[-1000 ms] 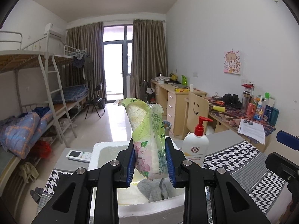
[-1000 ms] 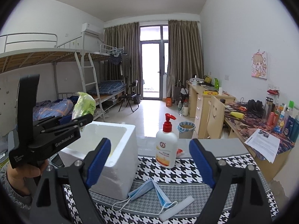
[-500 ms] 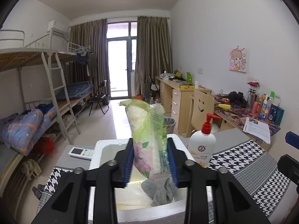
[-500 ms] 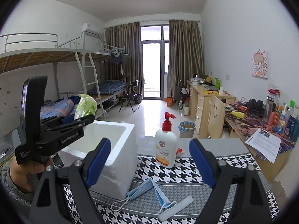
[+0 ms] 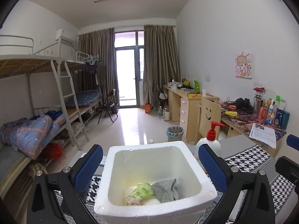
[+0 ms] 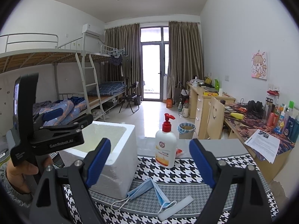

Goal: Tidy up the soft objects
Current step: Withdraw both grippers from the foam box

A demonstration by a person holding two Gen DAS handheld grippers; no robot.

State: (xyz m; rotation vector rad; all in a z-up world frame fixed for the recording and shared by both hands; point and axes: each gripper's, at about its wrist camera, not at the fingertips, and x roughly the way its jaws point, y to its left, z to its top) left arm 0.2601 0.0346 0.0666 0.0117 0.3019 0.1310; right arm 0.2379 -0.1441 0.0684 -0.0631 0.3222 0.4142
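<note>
A white foam box [image 5: 145, 148] stands on the houndstooth table cloth [image 6: 188, 169]. Inside it lie a green flowered plastic bag [image 5: 139, 195] and a grey cloth [image 5: 166, 191]. My left gripper [image 5: 150, 168] is open and empty, held above the box with its jaws wide on either side. It also shows in the right wrist view [image 6: 65, 119], over the box [image 6: 119, 160]. My right gripper [image 6: 149, 164] is open and empty above the table. A blue face mask [image 6: 149, 191] lies on the cloth below it, right of the box.
A white pump bottle with a red top [image 6: 166, 145] stands right of the box. A white foam strip [image 6: 175, 208] lies by the mask. A cluttered desk [image 6: 261, 123] lines the right wall and bunk beds [image 6: 56, 85] the left.
My left gripper has opened and let go of the green flowered bag, which has dropped into the foam box beside the grey cloth. The right gripper has stayed in place.
</note>
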